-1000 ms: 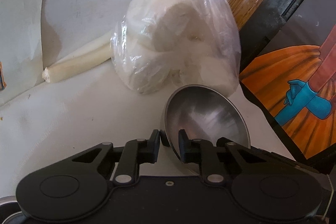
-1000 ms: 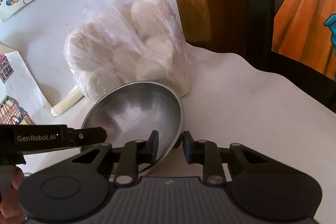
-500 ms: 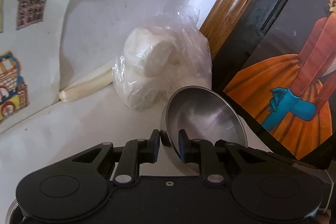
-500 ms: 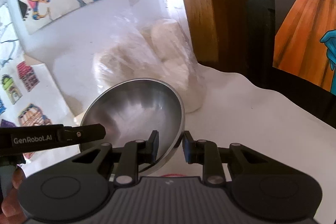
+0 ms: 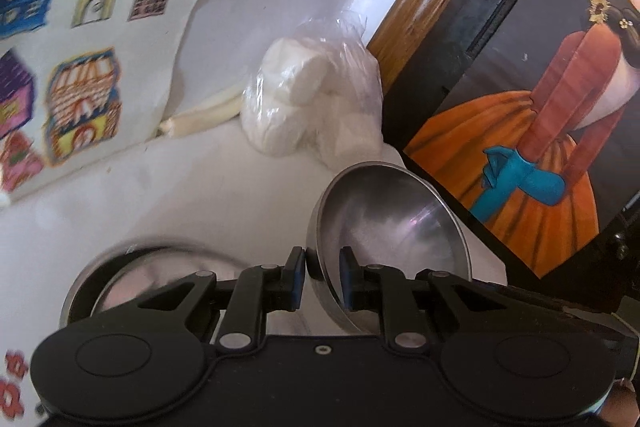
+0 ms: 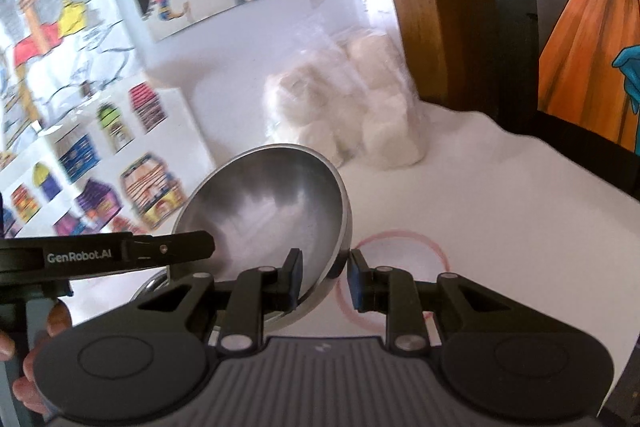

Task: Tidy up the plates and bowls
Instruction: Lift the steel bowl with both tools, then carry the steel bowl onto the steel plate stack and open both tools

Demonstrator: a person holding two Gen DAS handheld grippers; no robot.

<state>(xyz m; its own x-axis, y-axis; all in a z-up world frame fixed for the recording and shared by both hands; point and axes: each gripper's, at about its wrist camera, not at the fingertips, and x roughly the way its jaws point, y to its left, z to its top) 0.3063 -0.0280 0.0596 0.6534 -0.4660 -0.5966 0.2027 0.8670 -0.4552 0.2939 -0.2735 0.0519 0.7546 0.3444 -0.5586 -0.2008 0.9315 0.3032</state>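
Left gripper (image 5: 322, 277) narrow, clamped on bowl (image 5: 390, 243) rim, lower centre of left view; bowl tilted, off table (image 5: 192, 203). Right gripper (image 6: 325, 277) narrow, pinching same bowl's (image 6: 272, 211) opposite rim, lower centre of right view. Second dish (image 5: 120, 279) blurred, lower left, on table. Red ring (image 6: 434, 247) beneath. Bag (image 5: 316, 103) upper centre, against wall.

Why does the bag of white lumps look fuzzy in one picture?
Right wrist view: the plastic bag is smeared by motion blur, and the wall drawings too. Left wrist view: the bag looks sharper, while the plate below is blurred.
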